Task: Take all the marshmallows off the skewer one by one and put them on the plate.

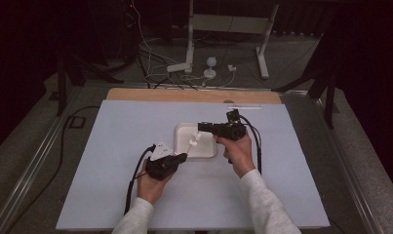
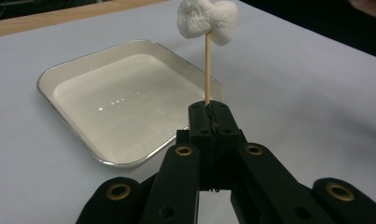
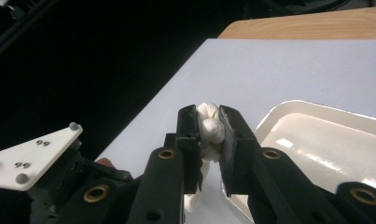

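Black left gripper (image 2: 209, 109) jaws, nearest the lens, are clamped on a wooden skewer (image 2: 207, 70) rising from the fingertips beside the cream tray (image 2: 73, 74), while the right gripper (image 3: 210, 126) pinches the white marshmallow (image 3: 211, 123), skewered at the stick's tip, between its pads.

marshmallow (image 2: 207, 19): white
skewer (image 2: 207, 70): pale tan wood
tray (image 2: 69, 74): cream, silvery rim
table cover (image 1: 126, 126): plain pale lilac-grey
table far edge (image 1: 135, 94): light brown wood
2 grippers: left gripper (image 2: 209, 106), right gripper (image 3: 209, 122), black jaws, brass-ringed holes
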### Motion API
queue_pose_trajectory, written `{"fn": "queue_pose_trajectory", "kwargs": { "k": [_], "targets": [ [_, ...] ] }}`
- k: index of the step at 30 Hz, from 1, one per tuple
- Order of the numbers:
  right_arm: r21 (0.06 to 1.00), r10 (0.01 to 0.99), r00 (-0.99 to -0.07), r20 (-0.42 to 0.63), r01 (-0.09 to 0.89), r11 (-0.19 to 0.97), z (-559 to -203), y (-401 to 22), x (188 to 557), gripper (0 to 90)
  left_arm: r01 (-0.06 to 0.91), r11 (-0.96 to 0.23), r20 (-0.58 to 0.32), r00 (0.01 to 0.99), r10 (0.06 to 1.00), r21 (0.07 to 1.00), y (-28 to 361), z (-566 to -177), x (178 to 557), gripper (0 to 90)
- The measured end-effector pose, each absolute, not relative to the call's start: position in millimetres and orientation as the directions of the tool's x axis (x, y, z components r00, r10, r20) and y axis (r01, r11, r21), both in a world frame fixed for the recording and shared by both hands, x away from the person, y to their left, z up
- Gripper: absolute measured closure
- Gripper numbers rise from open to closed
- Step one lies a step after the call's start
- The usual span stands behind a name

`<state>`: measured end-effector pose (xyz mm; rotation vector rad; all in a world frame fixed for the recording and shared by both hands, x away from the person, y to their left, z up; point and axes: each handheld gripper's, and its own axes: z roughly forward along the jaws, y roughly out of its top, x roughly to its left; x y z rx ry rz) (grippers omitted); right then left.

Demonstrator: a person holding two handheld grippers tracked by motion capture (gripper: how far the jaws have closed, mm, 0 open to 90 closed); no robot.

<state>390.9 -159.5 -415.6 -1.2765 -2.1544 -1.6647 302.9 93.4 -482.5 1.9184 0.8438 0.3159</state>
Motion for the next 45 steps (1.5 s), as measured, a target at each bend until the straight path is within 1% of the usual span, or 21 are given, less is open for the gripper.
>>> {"fn": "queue_pose_trajectory", "kwargs": {
  "k": [11,15,18,20,21,23,25,29,32,39,42,45],
  "targets": [
    [0.739,0.535,-0.625,0.569,0.674,0.001,-414,-158,390,82.0,0.418,-0.305,-0.104,0.716,0.690,0.856,98,-483,303,90.0],
    [0.741,0.535,-0.620,0.574,0.671,-0.017,-414,-158,391,82.0,0.418,-0.330,-0.073,0.705,0.705,0.846,99,-483,303,90.0],
    [0.758,0.532,-0.597,0.601,0.637,-0.140,-404,-175,391,83.0,0.444,-0.378,-0.041,0.691,0.722,0.812,100,-492,303,90.0],
    [0.768,0.540,-0.601,0.590,0.623,-0.146,-397,-181,391,82.9,0.468,-0.334,-0.101,0.688,0.718,0.818,105,-498,305,90.0],
    [0.776,0.542,-0.612,0.576,0.618,-0.128,-391,-185,391,82.8,0.470,-0.320,-0.107,0.681,0.725,0.822,105,-497,306,90.0],
    [0.795,0.578,-0.622,0.529,0.601,-0.080,-384,-189,390,82.6,0.472,-0.298,-0.124,0.676,0.726,0.830,106,-494,307,90.0],
    [0.800,0.588,-0.628,0.509,0.598,-0.053,-384,-189,390,82.3,0.467,-0.303,-0.118,0.680,0.724,0.831,105,-493,306,90.0],
    [0.786,0.606,-0.619,0.499,0.618,-0.016,-399,-183,393,81.8,0.468,-0.293,-0.133,0.686,0.715,0.834,104,-492,305,90.0],
    [0.784,0.621,-0.617,0.484,0.620,0.006,-405,-180,395,81.6,0.476,-0.266,-0.163,0.684,0.711,0.838,106,-491,305,90.0],
    [0.773,0.678,-0.601,0.424,0.630,0.075,-426,-168,399,80.6,0.475,-0.221,-0.204,0.689,0.695,0.852,109,-486,305,90.0],
    [0.755,0.715,-0.593,0.370,0.640,0.141,-442,-157,402,80.2,0.474,-0.206,-0.215,0.690,0.691,0.856,110,-484,305,90.0],
    [0.745,0.731,-0.588,0.346,0.646,0.168,-450,-153,404,80.0,0.473,-0.203,-0.216,0.689,0.691,0.857,111,-483,305,90.0]
  ]
}}
